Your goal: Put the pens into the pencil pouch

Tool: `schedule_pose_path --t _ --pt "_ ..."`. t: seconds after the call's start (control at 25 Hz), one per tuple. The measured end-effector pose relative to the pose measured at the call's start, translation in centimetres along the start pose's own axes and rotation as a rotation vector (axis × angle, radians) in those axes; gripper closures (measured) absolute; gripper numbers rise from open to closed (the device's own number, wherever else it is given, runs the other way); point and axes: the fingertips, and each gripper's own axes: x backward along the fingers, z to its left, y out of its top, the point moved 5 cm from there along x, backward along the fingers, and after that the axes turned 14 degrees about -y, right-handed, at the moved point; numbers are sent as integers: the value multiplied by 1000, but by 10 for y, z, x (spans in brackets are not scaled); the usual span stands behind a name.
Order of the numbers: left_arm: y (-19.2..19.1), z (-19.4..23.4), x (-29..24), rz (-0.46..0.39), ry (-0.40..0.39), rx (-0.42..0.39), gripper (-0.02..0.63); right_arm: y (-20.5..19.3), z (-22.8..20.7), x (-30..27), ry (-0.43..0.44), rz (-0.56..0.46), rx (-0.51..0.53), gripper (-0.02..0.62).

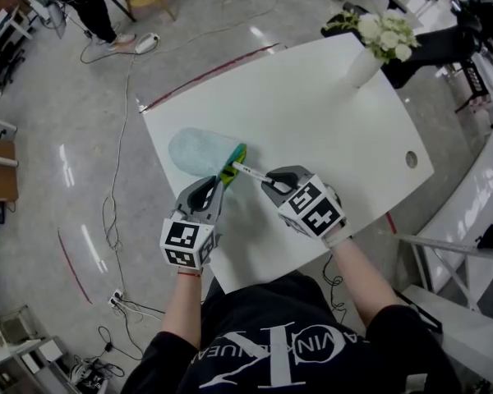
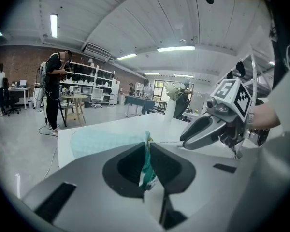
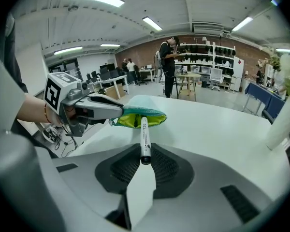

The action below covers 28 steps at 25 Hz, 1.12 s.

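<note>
White tabletop carries it all: nearest, the left gripper has its jaws closed on the green rim of the pencil pouch, whose yellow-lined mouth gapes. Just right of that mouth, the right gripper clamps a white, black-printed pen pointing at it. The pouch's pale teal body lies beyond.

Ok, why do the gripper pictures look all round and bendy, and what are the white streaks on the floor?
Left gripper view and right gripper view: wide-angle lenses curve the ceiling lights and leave black corners. Head view: the streaks are lamp glare on the shiny floor, and the white table looks very bright. Right gripper view: the pen is sharp up close.
</note>
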Motion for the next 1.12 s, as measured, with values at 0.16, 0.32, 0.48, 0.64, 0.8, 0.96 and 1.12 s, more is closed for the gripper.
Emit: schedule_pose_path --t 0.16,0.32,0.48,0.64,0.8,0.96,1.12 --pt "-1 -1 1 -2 -16 0 569 11 12 -9 13 5 45 517" --pt "-3 -6 0 2 -52 -31 569 19 18 -18 25 -2 57 517" --pt "-3 -17 -3 3 -123 -65 570 24 20 -23 35 -5 63 517" --pt "-1 -30 -6 -16 -223 -85 571 29 22 -30 39 -9 81 517" --pt "1 -26 -6 -30 -205 -72 570 26 22 -36 26 -6 79 512" --pt "1 -19 -5 -37 -167 -64 569 20 18 -32 31 -18 51 506" --pt "-1 -13 -2 -35 -139 -59 570 19 15 -27 38 -38 17 500"
